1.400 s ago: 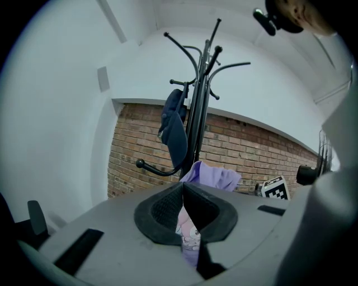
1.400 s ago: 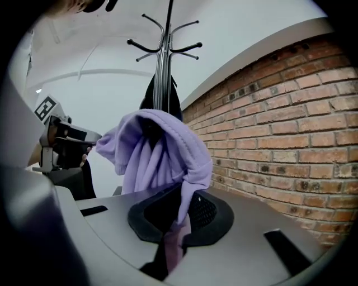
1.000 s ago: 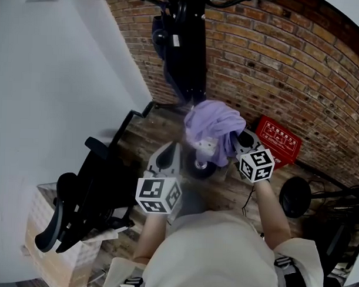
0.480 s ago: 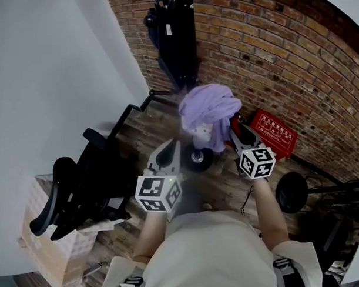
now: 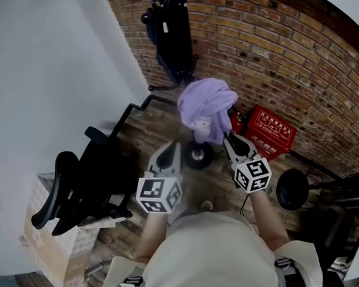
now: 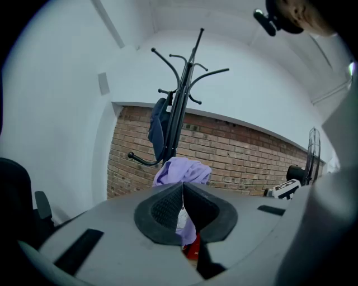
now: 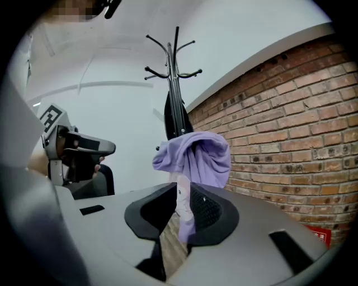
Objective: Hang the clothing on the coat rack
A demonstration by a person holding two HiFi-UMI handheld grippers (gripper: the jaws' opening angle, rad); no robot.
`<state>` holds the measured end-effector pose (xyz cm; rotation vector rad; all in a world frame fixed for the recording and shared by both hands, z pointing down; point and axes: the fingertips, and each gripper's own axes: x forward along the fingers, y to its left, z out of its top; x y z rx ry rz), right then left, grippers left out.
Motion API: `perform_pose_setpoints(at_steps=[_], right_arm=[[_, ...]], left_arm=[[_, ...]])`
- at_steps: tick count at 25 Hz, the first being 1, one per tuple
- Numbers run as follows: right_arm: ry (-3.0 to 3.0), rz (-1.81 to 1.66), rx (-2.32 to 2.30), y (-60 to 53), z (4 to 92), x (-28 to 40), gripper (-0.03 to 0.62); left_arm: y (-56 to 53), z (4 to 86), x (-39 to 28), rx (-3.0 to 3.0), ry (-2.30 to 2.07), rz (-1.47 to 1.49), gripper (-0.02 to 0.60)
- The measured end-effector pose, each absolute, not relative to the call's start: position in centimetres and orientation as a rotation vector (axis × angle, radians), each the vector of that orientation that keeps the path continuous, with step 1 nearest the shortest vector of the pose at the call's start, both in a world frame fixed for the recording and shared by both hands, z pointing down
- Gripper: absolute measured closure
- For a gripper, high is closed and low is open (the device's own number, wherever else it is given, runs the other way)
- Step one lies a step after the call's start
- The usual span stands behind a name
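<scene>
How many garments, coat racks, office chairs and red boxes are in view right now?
Garments: 2 (crumpled lilac fabric garment; dark navy garment hanging on the rack)
Coat racks: 1 (black metal coat rack)
Office chairs: 1 (black swivel office chair)
Red boxes: 1 (flat red printed box)
Total: 5

Open floor point(image 5: 162, 124) ahead toward the coat rack point(image 6: 182, 92), office chair point(image 5: 90, 184) close on the left, red box point(image 5: 275, 131) at right.
</scene>
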<state>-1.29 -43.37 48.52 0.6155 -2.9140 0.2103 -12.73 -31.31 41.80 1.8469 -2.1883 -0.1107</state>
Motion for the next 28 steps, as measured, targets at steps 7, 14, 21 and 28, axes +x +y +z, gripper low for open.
perform_pose_setpoints(at_steps=[7, 14, 21, 28], right_arm=[[-2.949, 0.117, 0.561, -38.0, 44.7, -1.2, 0.586], [-2.986, 0.084, 0.552, -32.3, 41.5, -0.4, 0.594], [-2.989, 0.079, 0.595, -27.0, 40.7, 1.1, 0.594], [-2.986, 0.066, 0.592, -20.8, 40.4, 2.6, 0.594]], left_arm=[[-29.6, 42.2, -11.4, 1.866, -2.159, -0.116, 0.577], [-25.7, 42.3, -10.2, 1.891, -2.124, -0.134, 0.577], [-20.5, 43.0, -8.5, 1.908, -2.090, -0.126, 0.577], [-14.5, 43.3, -6.2, 1.917, -2.068, -0.107, 0.577]])
